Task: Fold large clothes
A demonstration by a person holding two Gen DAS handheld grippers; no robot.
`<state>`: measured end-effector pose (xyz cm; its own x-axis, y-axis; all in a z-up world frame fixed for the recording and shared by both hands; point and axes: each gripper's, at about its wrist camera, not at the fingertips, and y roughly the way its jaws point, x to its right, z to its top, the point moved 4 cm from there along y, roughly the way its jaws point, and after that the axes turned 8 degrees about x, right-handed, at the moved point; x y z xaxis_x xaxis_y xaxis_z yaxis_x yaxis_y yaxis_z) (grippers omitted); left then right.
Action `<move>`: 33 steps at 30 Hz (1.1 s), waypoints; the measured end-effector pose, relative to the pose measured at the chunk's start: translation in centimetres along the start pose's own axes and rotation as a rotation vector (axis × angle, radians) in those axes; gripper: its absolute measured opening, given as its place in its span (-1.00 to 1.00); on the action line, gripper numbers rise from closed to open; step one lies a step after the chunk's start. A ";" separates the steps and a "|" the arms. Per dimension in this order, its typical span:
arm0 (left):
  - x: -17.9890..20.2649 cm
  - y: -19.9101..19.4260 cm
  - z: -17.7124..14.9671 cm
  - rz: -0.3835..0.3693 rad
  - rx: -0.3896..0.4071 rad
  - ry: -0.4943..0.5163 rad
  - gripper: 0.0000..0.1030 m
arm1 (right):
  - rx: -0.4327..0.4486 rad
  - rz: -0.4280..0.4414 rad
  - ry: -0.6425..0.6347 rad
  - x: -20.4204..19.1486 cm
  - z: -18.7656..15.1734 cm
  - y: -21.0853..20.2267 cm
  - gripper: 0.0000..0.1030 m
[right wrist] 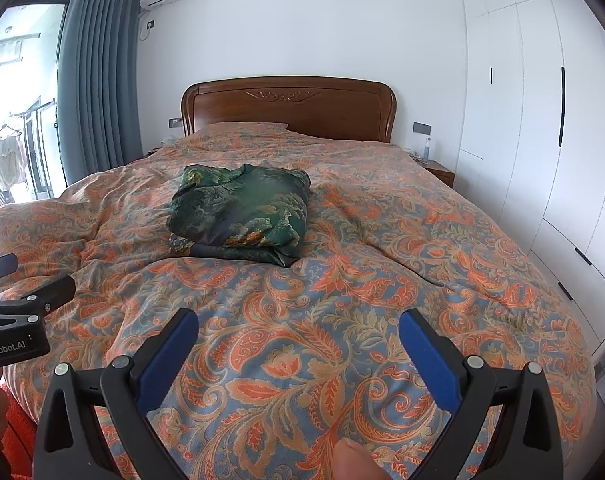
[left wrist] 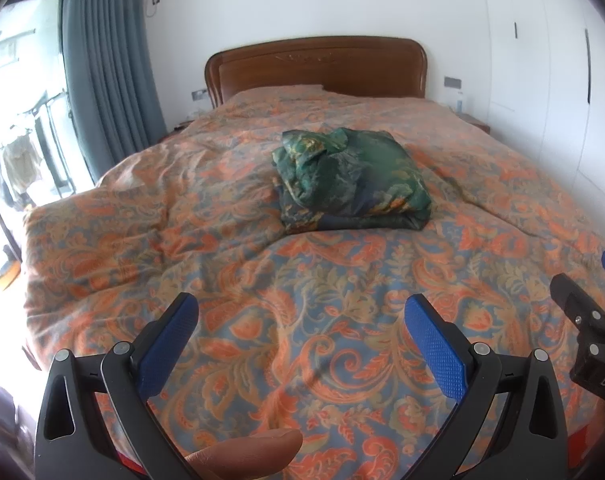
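Note:
A dark green patterned garment lies folded in a compact bundle on the middle of the bed; it also shows in the right wrist view. My left gripper is open and empty, held above the foot of the bed, well short of the bundle. My right gripper is open and empty too, beside the left one. The right gripper's body shows at the right edge of the left wrist view, and the left gripper's body shows at the left edge of the right wrist view.
The bed has an orange and blue paisley quilt and a wooden headboard. White wardrobes line the right wall. A nightstand stands by the headboard. A grey curtain and balcony door are at the left.

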<state>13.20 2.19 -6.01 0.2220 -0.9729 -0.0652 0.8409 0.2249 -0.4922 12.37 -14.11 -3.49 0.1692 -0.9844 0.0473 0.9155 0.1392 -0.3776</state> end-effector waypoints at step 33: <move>0.0 -0.1 0.3 -0.038 -0.007 -0.019 0.99 | 0.006 0.010 -0.020 -1.1 0.9 -0.3 0.98</move>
<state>13.22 2.18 -5.69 0.1996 -0.9794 -0.0302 0.8454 0.1877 -0.5000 12.27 -13.01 -2.65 0.1851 -0.9808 0.0617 0.9160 0.1495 -0.3722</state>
